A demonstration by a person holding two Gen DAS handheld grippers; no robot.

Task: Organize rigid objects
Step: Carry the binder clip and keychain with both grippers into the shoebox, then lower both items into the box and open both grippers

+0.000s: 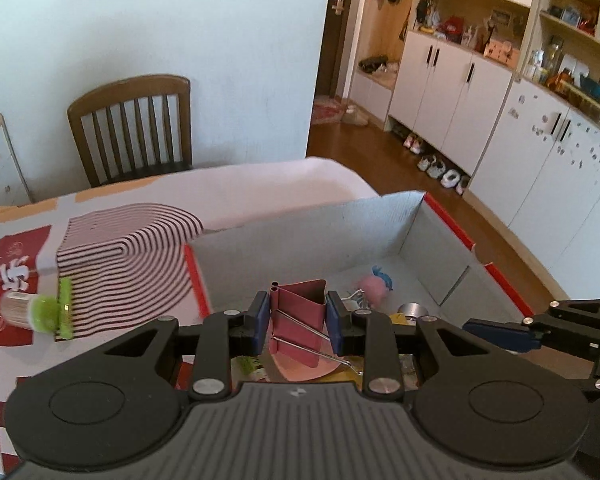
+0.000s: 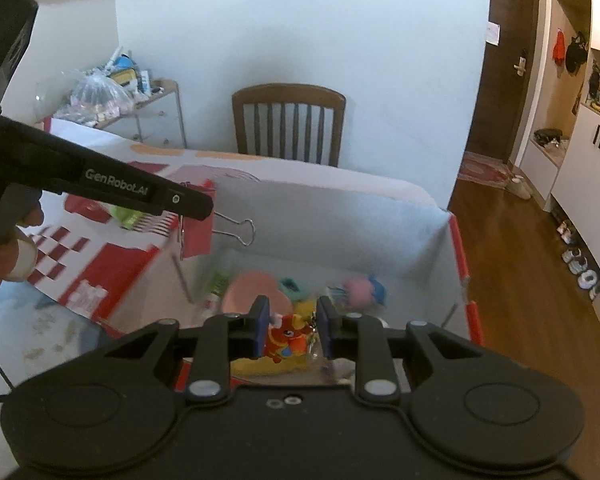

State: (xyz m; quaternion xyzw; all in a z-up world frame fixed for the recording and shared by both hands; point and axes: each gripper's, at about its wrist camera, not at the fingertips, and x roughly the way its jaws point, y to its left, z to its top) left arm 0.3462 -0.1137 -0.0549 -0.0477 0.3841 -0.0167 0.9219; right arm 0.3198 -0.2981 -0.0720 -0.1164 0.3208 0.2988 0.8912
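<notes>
Binder clip clenched by the left gripper and toy by the right gripper hang over the box; crowding risks collision.

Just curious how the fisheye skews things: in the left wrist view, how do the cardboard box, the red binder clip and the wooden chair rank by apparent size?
1. cardboard box, largest.
2. wooden chair.
3. red binder clip, smallest, shut in the left gripper.

The clip sits nearest the camera, so it looks bigger than it truly is.

Both tilted downward, the left gripper and right gripper are clamped nearly closed.
</notes>
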